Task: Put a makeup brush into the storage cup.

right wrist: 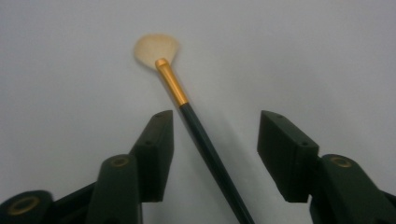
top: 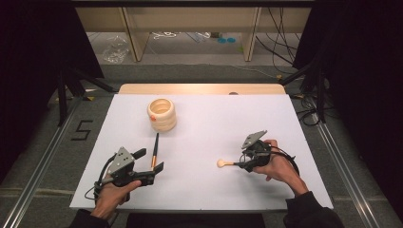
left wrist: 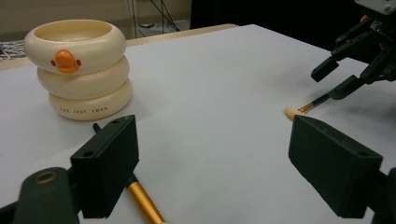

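White surface (top: pixel 204 142) fills the middle of the high view, with a cream ringed holder (top: pixel 161 114) toward the upper left and one brush (top: pixel 155 151) lying just beside the left gripper (top: pixel 151 160), whose jaws stand spread and empty. At center right the right gripper (top: pixel 239 165) straddles a fan brush (right wrist: pixel 187 100), jaws half-spread and not yet pinching the handle, so the pickup seems in hand and the next move calls for closing squarely on it. Its handle's end is cut off at the bottom edge of the right gripper view.

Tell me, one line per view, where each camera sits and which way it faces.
High view: above the person's side, looking forward and down on the white table; forearms, left gripper, right gripper show.
Left gripper view: rides the left gripper, looking across the table at the duck cup; own black jaws show.
Right gripper view: looks down at the fan brush between its jaws.
Shared: all three views show the fan brush.
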### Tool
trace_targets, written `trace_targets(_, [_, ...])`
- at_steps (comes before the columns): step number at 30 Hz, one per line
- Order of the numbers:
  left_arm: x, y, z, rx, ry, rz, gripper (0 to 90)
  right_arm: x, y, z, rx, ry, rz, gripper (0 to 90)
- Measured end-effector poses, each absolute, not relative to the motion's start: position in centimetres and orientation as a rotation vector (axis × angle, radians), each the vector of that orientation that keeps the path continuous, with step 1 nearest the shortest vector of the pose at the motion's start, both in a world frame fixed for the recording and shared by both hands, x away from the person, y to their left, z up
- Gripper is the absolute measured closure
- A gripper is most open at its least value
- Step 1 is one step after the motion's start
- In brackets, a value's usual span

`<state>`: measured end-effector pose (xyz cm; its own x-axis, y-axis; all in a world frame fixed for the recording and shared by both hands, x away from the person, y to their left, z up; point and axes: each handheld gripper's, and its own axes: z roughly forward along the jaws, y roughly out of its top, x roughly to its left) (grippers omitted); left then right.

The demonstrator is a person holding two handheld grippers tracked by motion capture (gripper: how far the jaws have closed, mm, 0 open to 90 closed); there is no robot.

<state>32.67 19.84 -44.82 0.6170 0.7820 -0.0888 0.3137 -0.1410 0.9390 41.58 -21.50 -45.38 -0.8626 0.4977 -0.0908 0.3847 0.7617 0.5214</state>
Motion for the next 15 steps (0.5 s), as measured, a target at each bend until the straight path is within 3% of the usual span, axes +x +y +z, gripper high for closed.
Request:
trace_targets(9, [32.7,19.9,-44.8,1.720,0.912,0.524,16.1,42.4,-20.7,-45.4,0.612,2.855,0.624,66.9])
trace_targets(15, [32.7,19.9,-44.9,1.707,0.921,0.514,16.1,42.9,-20.3,-45.4,0.605,2.898,0.582,70.3])
